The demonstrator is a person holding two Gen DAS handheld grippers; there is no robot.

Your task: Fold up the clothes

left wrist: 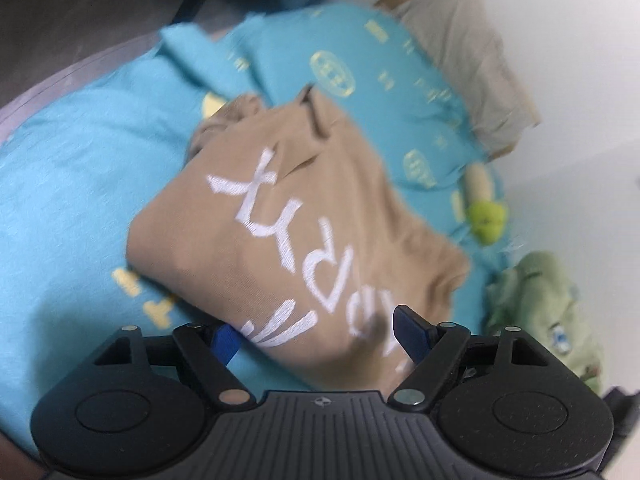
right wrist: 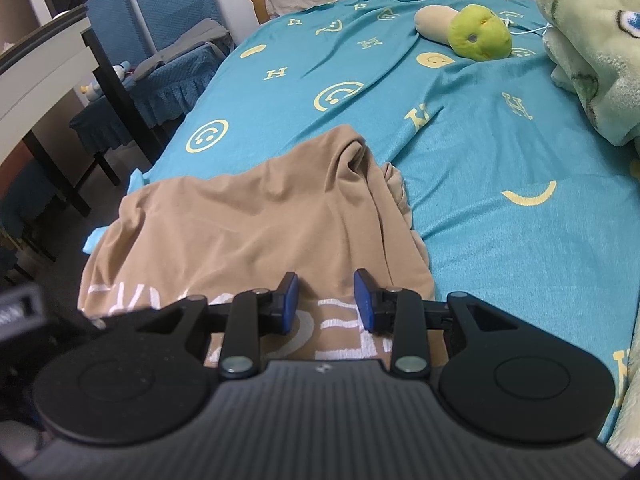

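Tan shirt [left wrist: 304,216] lying on teal bedsheet [right wrist: 500,152], white lettering blurred, unreadable.
Left hand-held gripper [left wrist: 316,334] spread wide above shirt; right hand-held gripper [right wrist: 326,300] part-open, empty, over hem near bed's left edge; open sheet rightward.

I see a tan shirt [right wrist: 248,216] with white embroidered lettering lying on a turquoise bedsheet [right wrist: 500,152] printed with pale yellow smiley faces and H letters. A lime-green and beige plush toy [right wrist: 476,36] sits beside a pale green fleece blanket [right wrist: 596,40]. My black grippers carry blue pads [right wrist: 290,300].
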